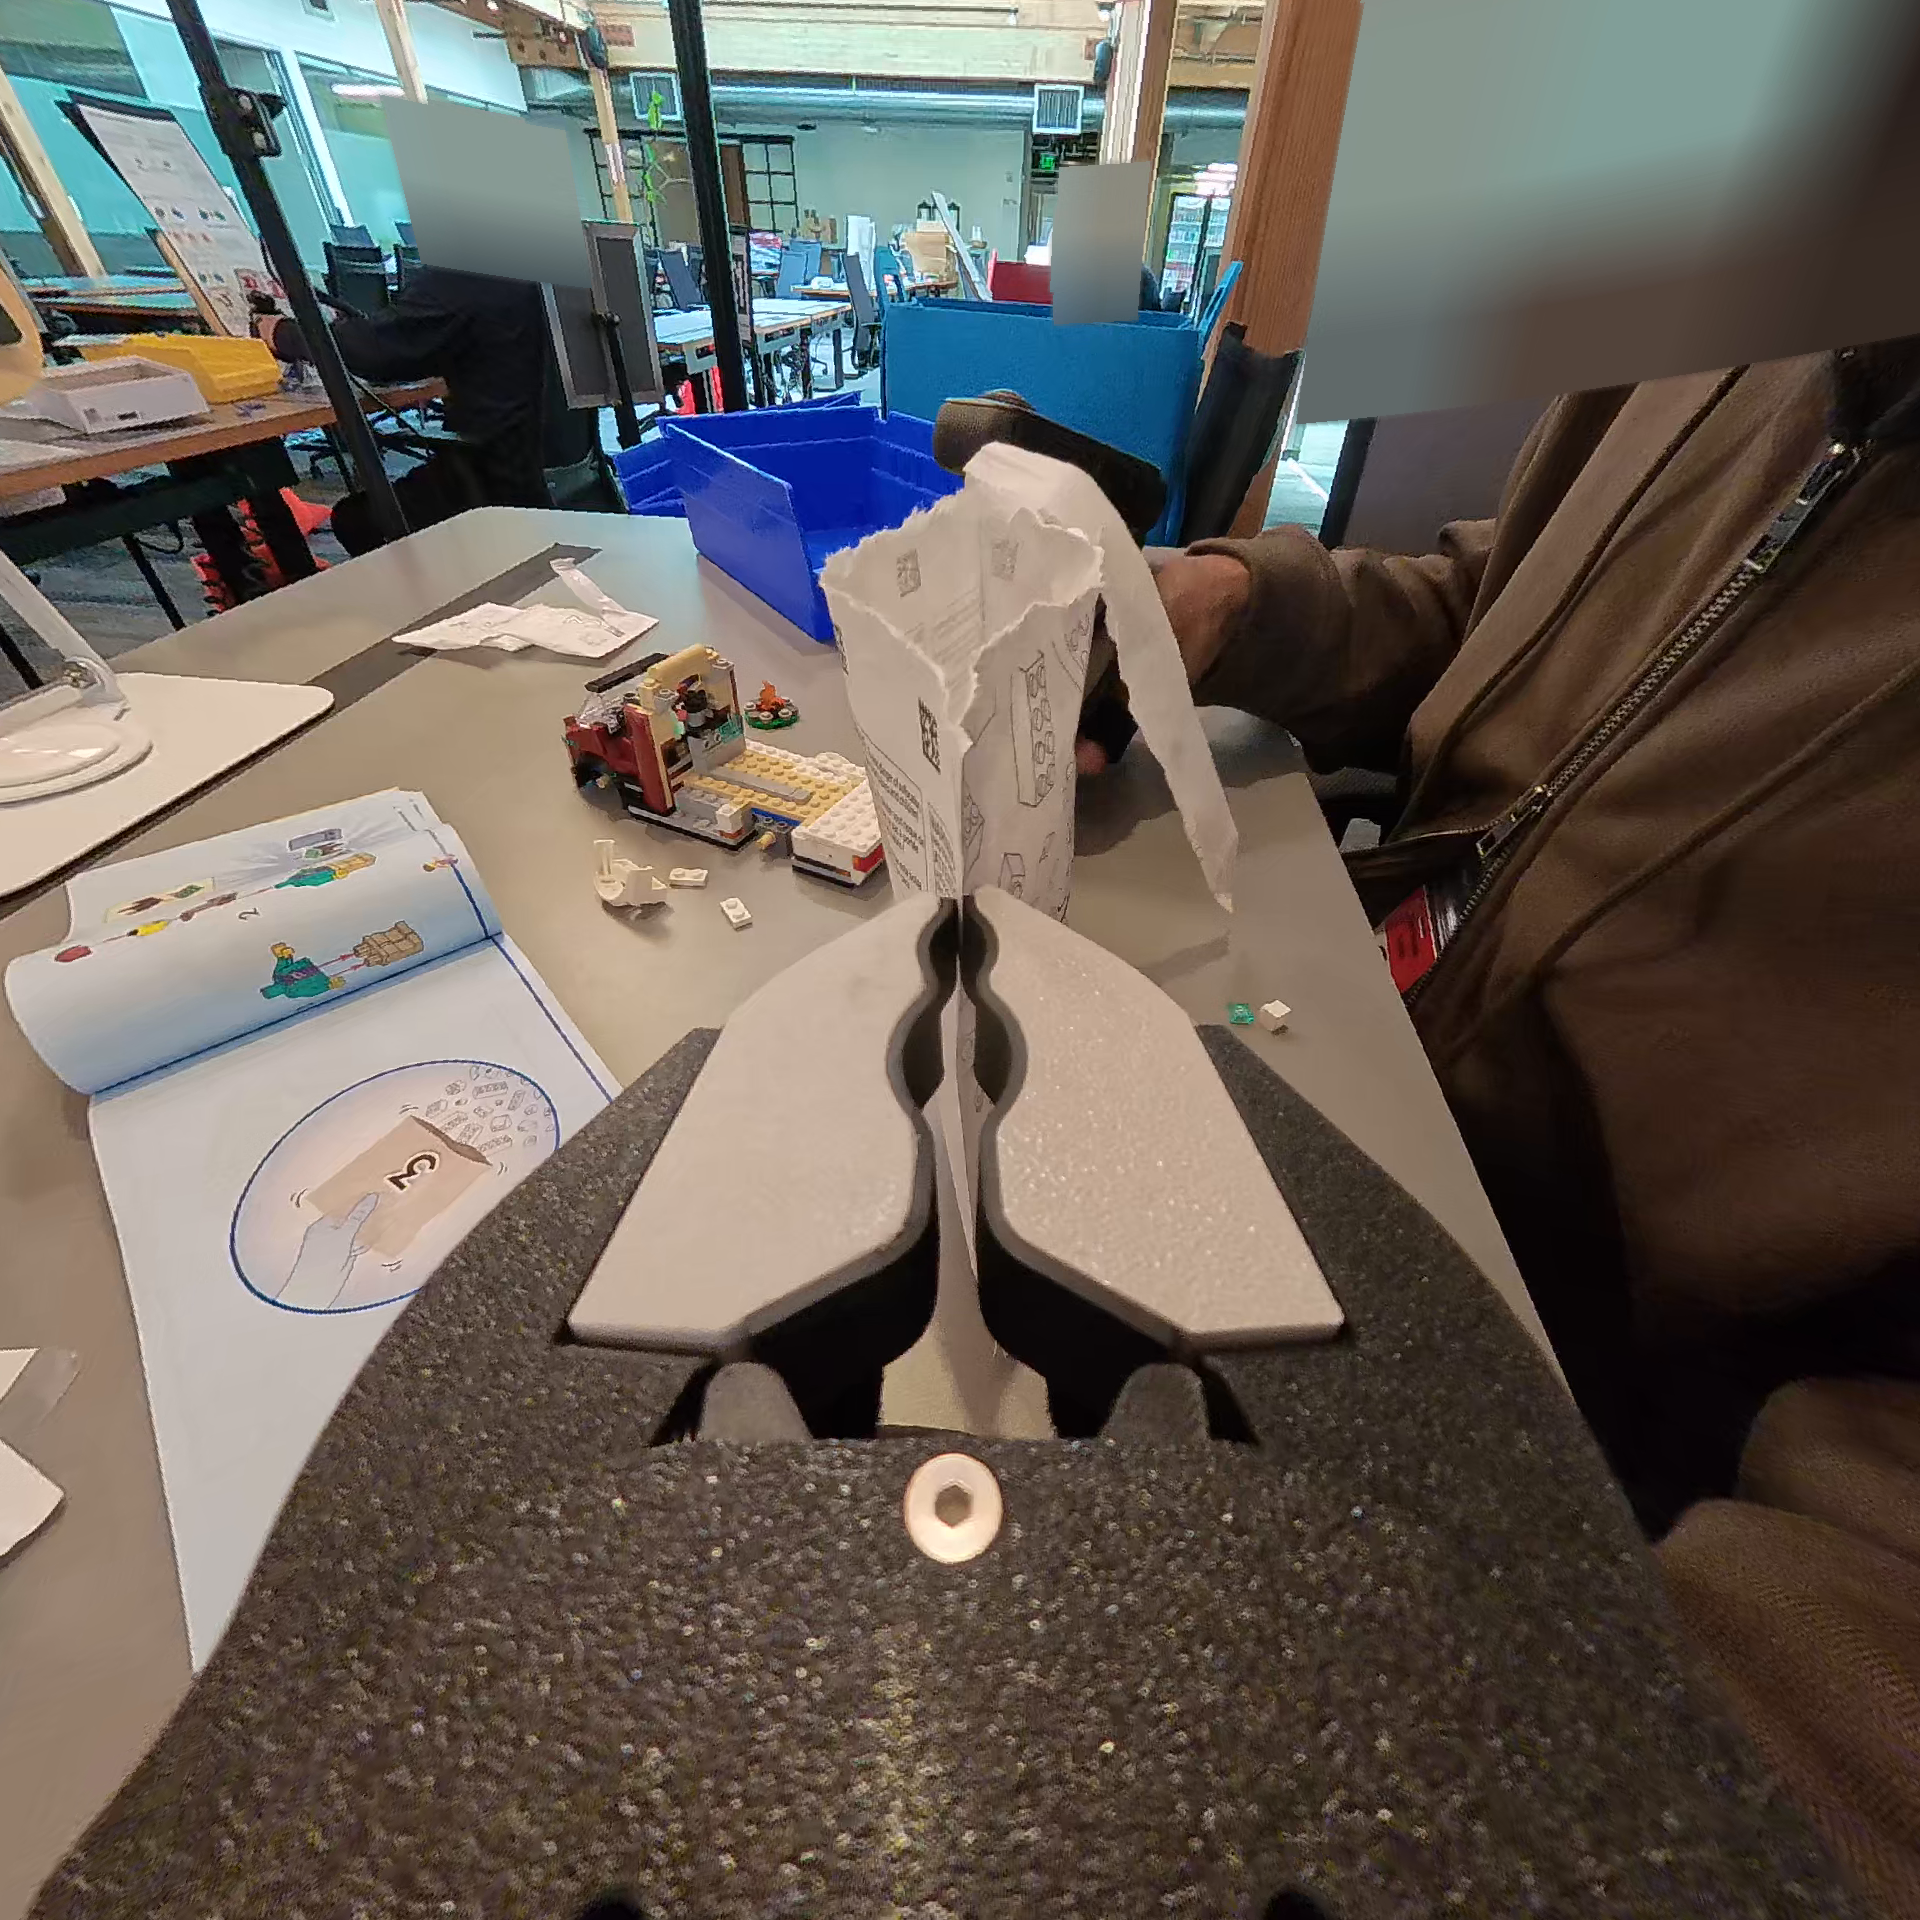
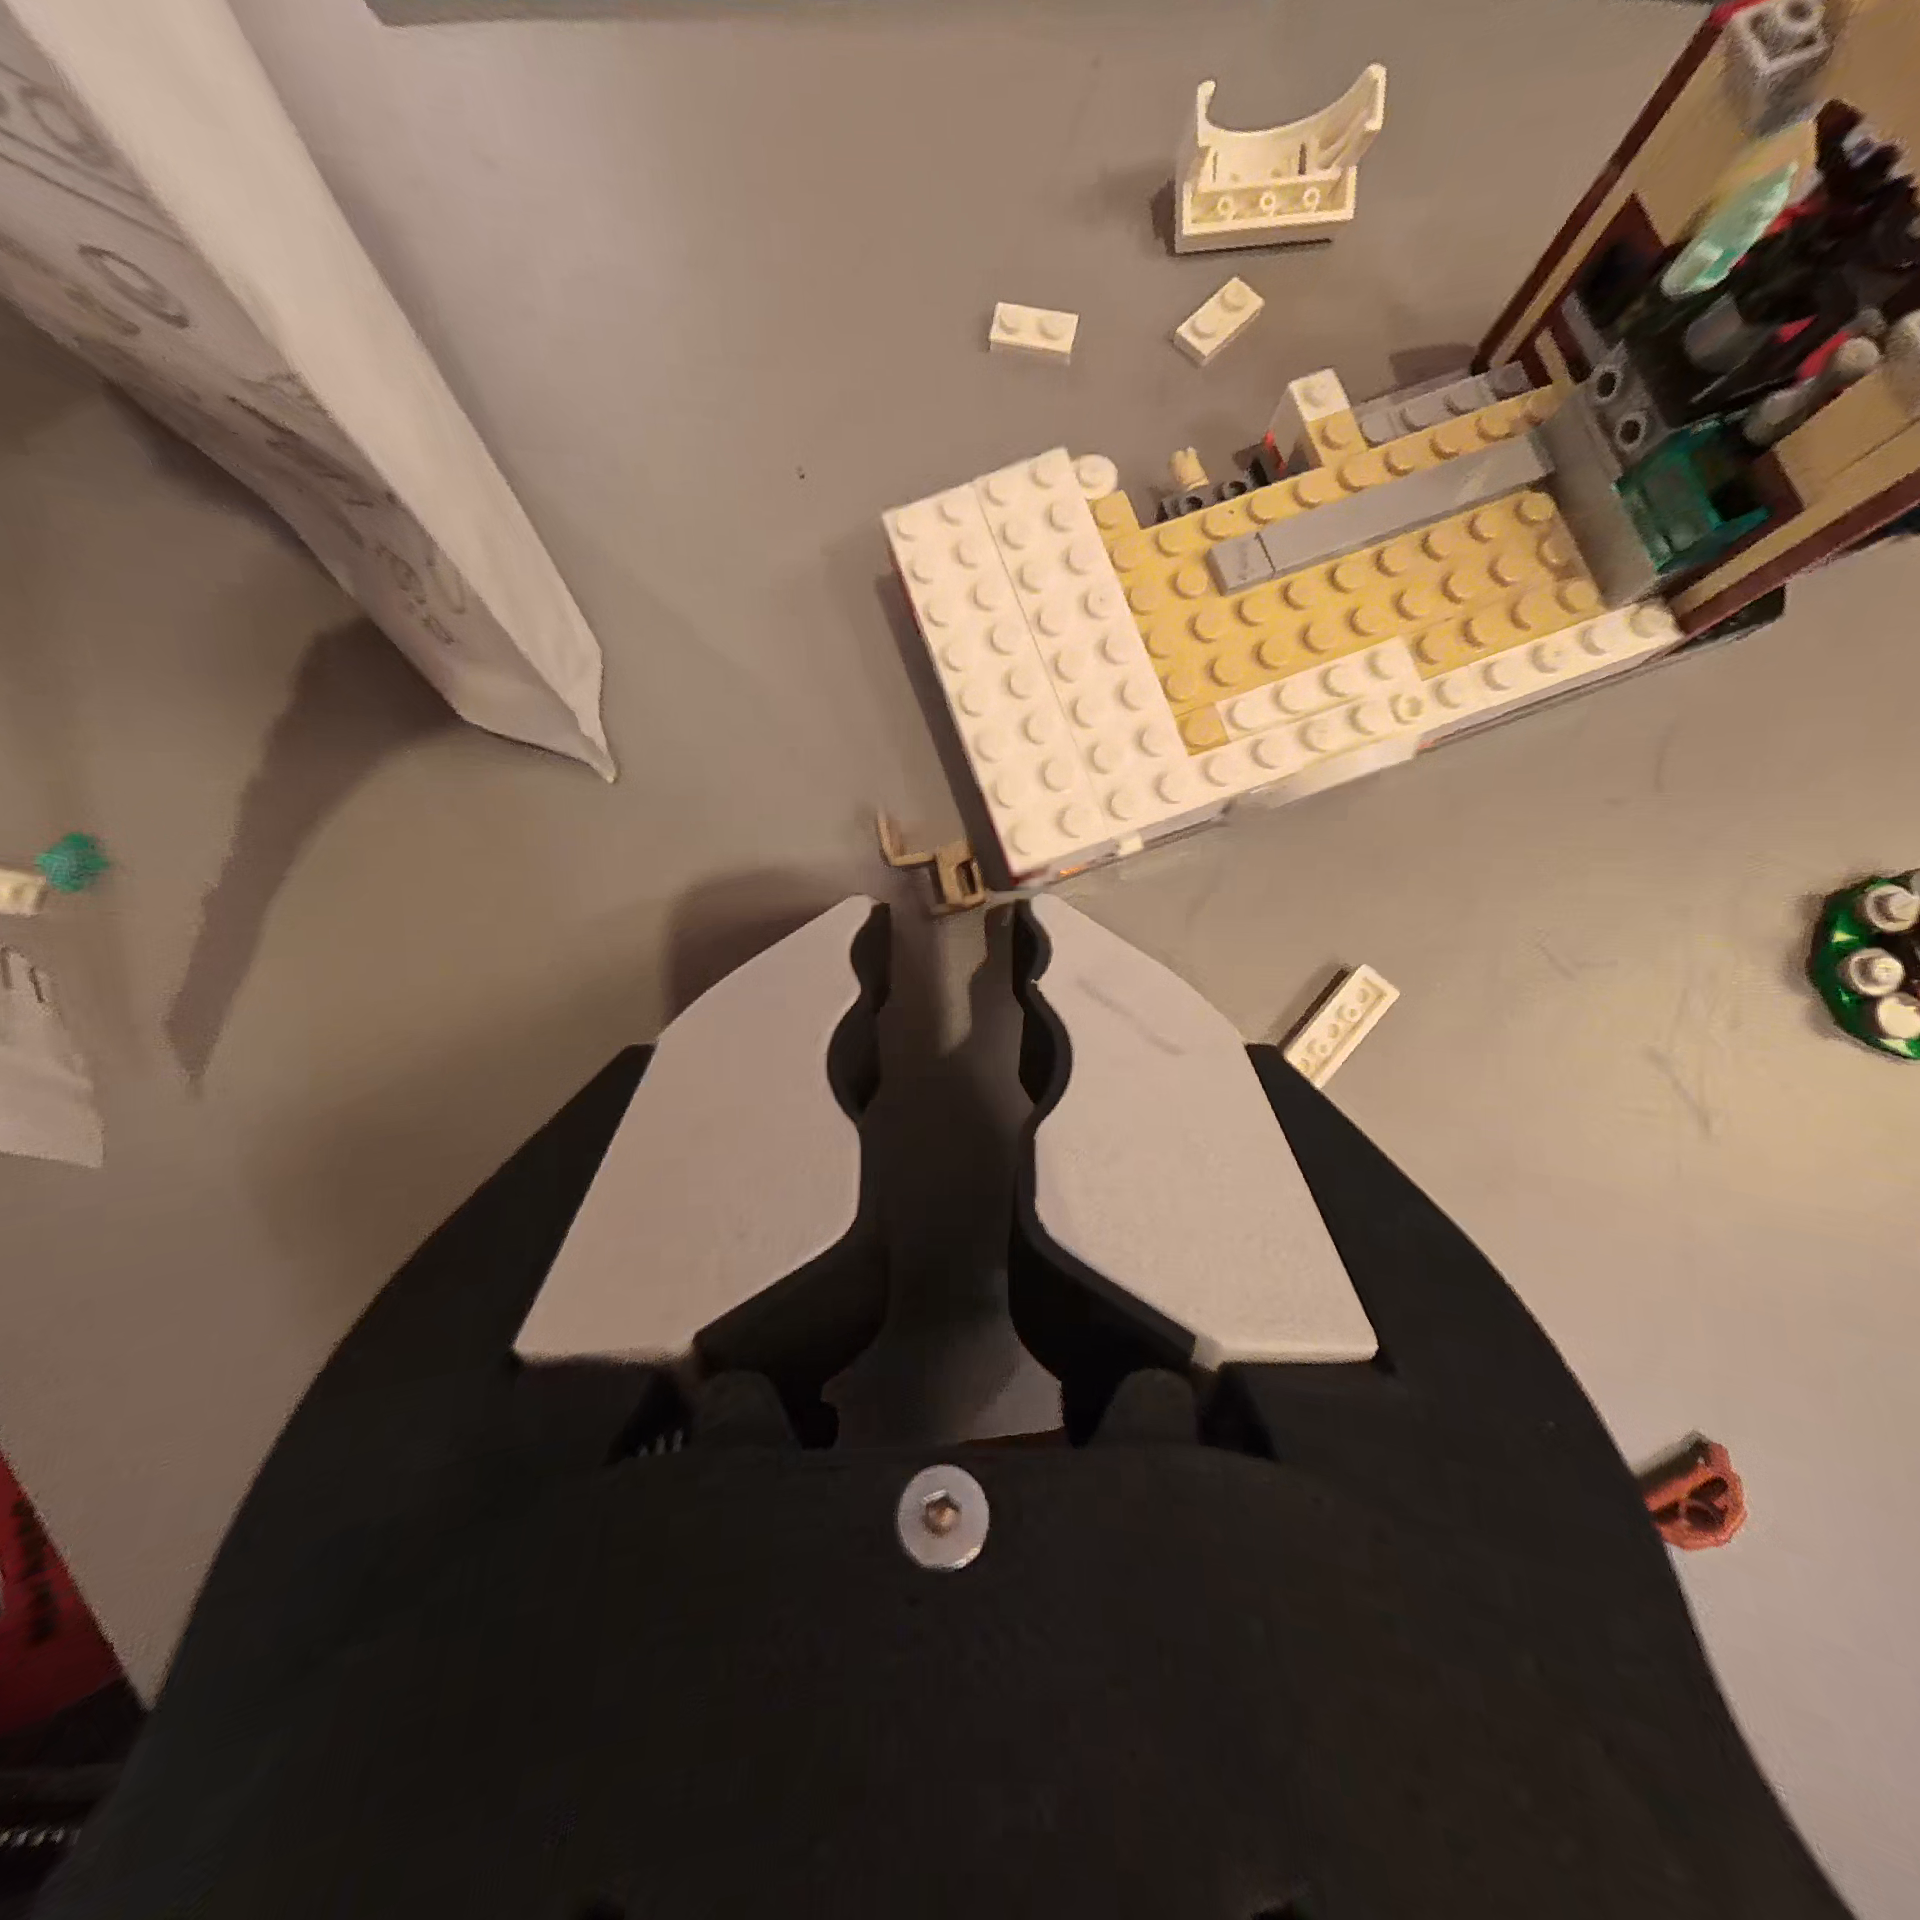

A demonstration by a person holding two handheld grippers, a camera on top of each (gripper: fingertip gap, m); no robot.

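The left gripper [image 1: 958,914] is clamped on a torn white paper bag [image 1: 961,717], its grainy grey pads pressed flat against the thin printed sheet, which stands upright above the table [image 1: 468,623]. The right gripper [image 2: 951,914] hangs with jaws apart over the smooth grey tabletop, holding nothing; a small tan clip piece [image 2: 940,868] lies just beyond its tips, beside the studded white-and-tan brick model [image 2: 1195,623]. Only the left view shows the open instruction booklet [image 1: 312,1039] and blue bin [image 1: 790,499]. Only the right shows three loose white plates.
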